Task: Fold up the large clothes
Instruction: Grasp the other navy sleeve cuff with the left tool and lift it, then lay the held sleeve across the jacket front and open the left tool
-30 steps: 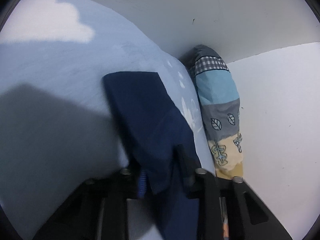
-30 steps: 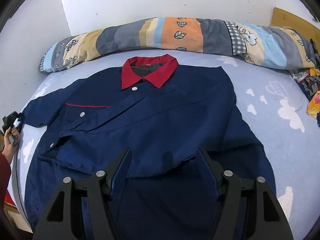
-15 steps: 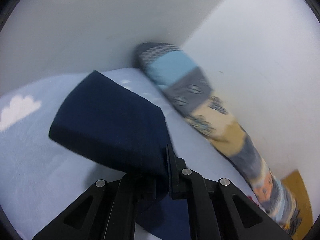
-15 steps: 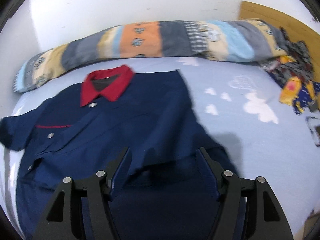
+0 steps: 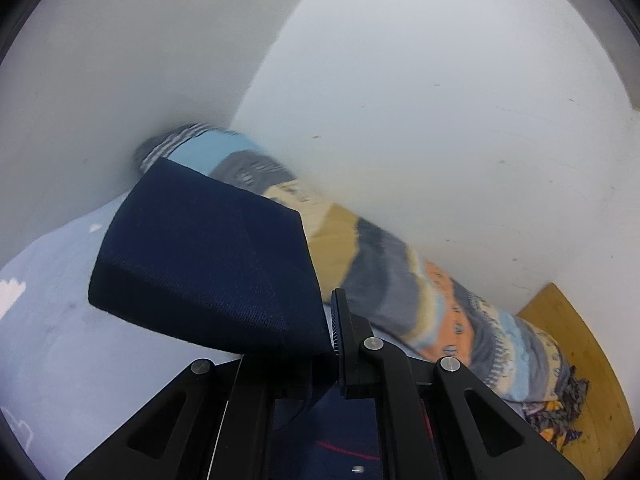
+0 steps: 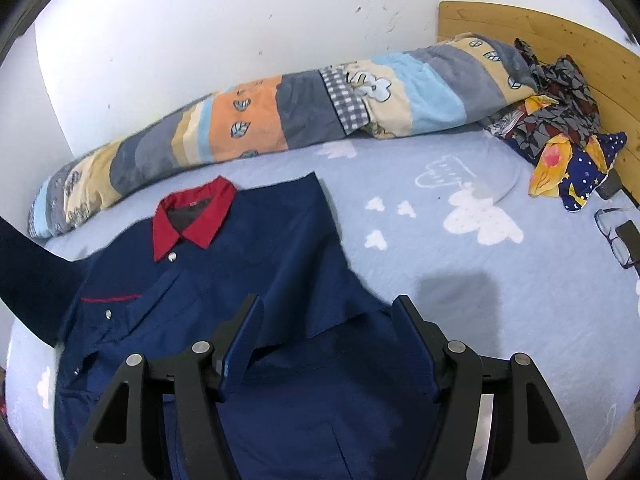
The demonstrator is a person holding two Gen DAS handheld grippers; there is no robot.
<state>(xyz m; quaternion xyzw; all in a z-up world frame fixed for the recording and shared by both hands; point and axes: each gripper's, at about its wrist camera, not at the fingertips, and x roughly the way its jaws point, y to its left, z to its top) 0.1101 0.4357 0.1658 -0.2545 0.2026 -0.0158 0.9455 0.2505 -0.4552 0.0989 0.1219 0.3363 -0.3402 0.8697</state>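
Observation:
A navy shirt (image 6: 248, 280) with a red collar (image 6: 192, 216) lies front up on the light blue bed sheet (image 6: 460, 280); its right side is folded in over the body. My left gripper (image 5: 320, 344) is shut on the shirt's left sleeve (image 5: 208, 268) and holds it lifted off the bed; the raised sleeve also shows at the left edge of the right wrist view (image 6: 28, 280). My right gripper (image 6: 328, 344) is open and empty, hovering over the shirt's lower right part.
A long patchwork bolster (image 6: 280, 116) lies along the white wall behind the shirt. A pile of patterned clothes (image 6: 560, 120) sits by the wooden headboard (image 6: 580, 48) at the right. Glasses and a dark phone (image 6: 620, 236) lie at the bed's right edge.
My left gripper has lifted the sleeve off the bed and swung it toward the shirt's body. My right gripper has turned to the right while staying open.

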